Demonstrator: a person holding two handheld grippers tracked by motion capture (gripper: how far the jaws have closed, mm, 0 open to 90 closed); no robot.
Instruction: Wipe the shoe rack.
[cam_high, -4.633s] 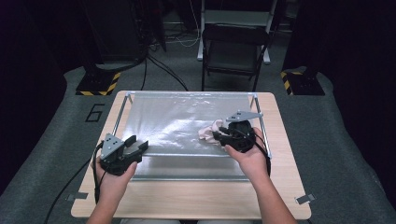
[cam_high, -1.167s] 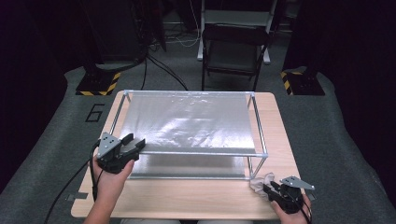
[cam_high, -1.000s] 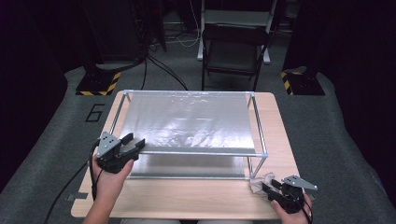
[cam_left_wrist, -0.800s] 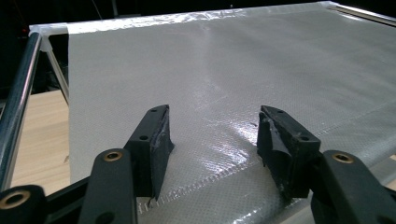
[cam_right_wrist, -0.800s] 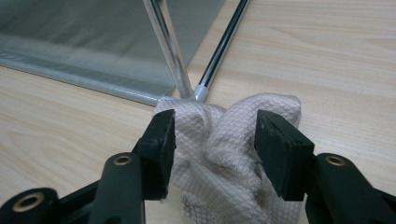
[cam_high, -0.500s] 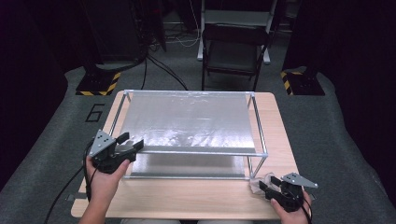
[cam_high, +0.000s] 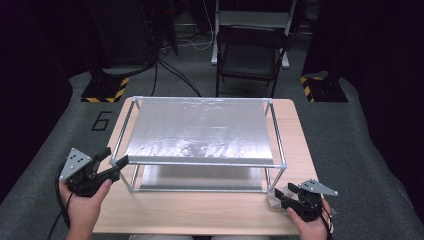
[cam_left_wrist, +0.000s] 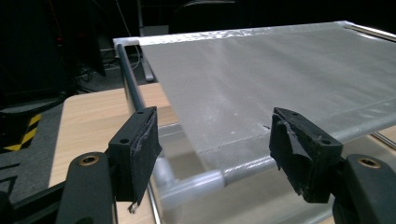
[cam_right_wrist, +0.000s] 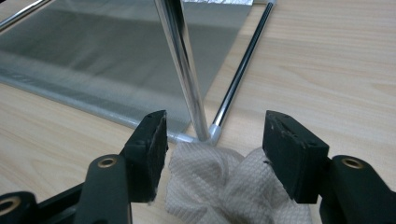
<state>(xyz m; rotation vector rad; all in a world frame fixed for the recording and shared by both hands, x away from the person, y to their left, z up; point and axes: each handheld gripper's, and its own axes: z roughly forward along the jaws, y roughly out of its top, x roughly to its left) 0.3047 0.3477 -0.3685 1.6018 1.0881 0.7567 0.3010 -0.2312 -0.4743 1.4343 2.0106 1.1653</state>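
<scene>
Since the earlier frames, the left gripper (cam_high: 107, 167) has been sliding out toward the near left corner of the metal frame (cam_high: 131, 177), while the right gripper (cam_high: 285, 197) is keeping its place at the near right corner of the table (cam_high: 200, 212); both sets of jaws have just been opening. The crumpled white paper towel (cam_right_wrist: 224, 186), which was being pressed on the silvery sheet (cam_high: 200, 132) several seconds back, is now lying on the bare wood.

The towel is showing as a bunched wad of dimpled, quilted paper with soft folds gathered toward its middle. In the right gripper view it is lying between the two black pads, which are standing wide and clear of it on either side; its far edge is touching the frame's foot, where the upright post (cam_right_wrist: 184, 74) is meeting the base bar. From the high view the wad (cam_high: 276, 196) is sitting just beside the frame's near right leg.

In the left gripper view the left jaws are gaping wide too, with nothing gripped; the frame's corner tube (cam_left_wrist: 196, 184) and the sheet's near edge are sitting between and beyond them.
</scene>
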